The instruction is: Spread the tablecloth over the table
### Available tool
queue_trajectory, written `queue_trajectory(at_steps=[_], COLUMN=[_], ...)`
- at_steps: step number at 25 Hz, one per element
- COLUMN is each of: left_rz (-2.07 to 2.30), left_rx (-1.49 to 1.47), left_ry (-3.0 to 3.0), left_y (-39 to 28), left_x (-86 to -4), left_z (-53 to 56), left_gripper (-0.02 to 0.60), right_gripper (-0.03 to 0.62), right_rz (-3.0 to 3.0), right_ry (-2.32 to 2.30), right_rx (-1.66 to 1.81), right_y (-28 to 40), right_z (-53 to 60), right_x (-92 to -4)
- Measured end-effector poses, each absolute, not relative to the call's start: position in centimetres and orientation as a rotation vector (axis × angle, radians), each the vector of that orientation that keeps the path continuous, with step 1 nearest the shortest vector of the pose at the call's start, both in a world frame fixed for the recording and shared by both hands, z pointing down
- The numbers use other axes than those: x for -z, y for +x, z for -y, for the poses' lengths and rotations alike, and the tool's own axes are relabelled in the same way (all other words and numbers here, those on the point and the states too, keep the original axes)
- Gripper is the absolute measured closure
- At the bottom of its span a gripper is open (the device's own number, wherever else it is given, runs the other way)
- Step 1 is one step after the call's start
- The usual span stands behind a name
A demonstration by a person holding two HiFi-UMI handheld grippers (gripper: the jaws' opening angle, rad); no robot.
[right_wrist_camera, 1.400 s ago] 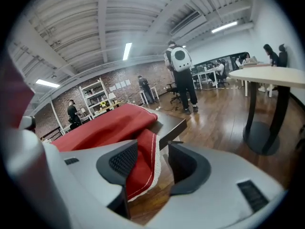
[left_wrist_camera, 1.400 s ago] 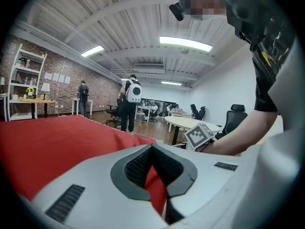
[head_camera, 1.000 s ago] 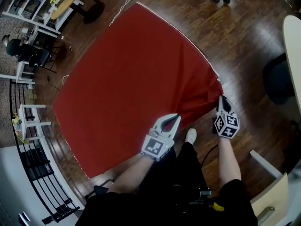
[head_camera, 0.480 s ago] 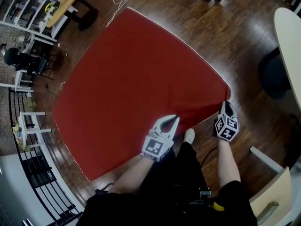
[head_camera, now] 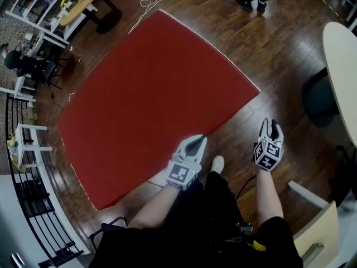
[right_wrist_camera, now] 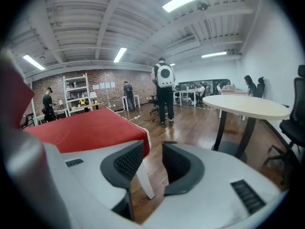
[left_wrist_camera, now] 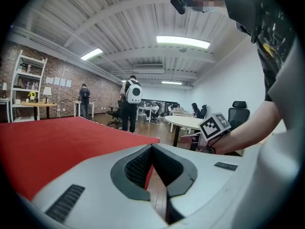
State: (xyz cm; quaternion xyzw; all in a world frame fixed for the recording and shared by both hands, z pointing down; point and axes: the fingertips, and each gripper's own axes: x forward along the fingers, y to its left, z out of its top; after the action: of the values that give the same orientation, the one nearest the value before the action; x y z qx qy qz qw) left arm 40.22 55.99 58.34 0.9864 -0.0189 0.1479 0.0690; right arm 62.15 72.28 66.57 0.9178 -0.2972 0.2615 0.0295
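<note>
Left gripper point(head_camera: 198, 139) point(left_wrist_camera: 152, 147): you kept its jaws closed on the near hem of the tablecloth point(head_camera: 156, 99) point(left_wrist_camera: 57, 142); a sliver of red showed between them.
Right gripper point(head_camera: 271, 124) point(right_wrist_camera: 152, 149): you had just been opening its jaws; they stood apart with nothing between them, over the wooden floor point(head_camera: 279, 54).
Tablecloth: it lay flat and red over the desk point(right_wrist_camera: 144, 181), ahead and to the left of your left gripper. Its nearest corner was ahead of your right gripper and to its left, apart from the jaws.
Desk: the cloth hid it except for one white leg, just ahead of your right gripper, below that corner.
Round white table point(head_camera: 341, 77) point(right_wrist_camera: 248, 106): ahead and to the right of your right gripper, well apart.
Person with backpack point(right_wrist_camera: 164, 92): standing far ahead of your right gripper, beyond the cloth's corner.
</note>
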Motion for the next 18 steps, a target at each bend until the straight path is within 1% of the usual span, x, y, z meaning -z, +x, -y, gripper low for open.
queue_trajectory(at_steps=[3, 5, 10, 12, 18], left_rz=[0.148, 0.233, 0.545, 0.716, 1.204], left_rx=[-0.386, -0.34, -0.316, -0.276, -0.153], left_ry=[2.967, 2.967, 2.936, 2.908, 2.795], left_y=[38.6, 37.0, 30.3, 25.4, 3.7], left_x=[-57.6, -57.1, -55.7, -54.3, -48.6], left_z=[-55.8, -55.2, -51.4, -49.3, -43.6], left_gripper=[0.58, 0.58, 0.58, 0.58, 0.58], right_gripper=[0.468, 0.524, 0.528, 0.582, 0.588], right_rz=[1.054, 1.151, 1.413, 1.56, 1.976], right_ry=[2.804, 2.773, 2.686, 2.629, 2.432], right_rx=[-0.761, -0.731, -0.638, -0.577, -0.464], right_y=[60.5, 59.2, 55.7, 52.7, 38.0], right_z=[-71.0, -70.0, -64.8, -61.3, -52.5], right_x=[-65.0, -64.1, -61.7, -59.8, -53.6])
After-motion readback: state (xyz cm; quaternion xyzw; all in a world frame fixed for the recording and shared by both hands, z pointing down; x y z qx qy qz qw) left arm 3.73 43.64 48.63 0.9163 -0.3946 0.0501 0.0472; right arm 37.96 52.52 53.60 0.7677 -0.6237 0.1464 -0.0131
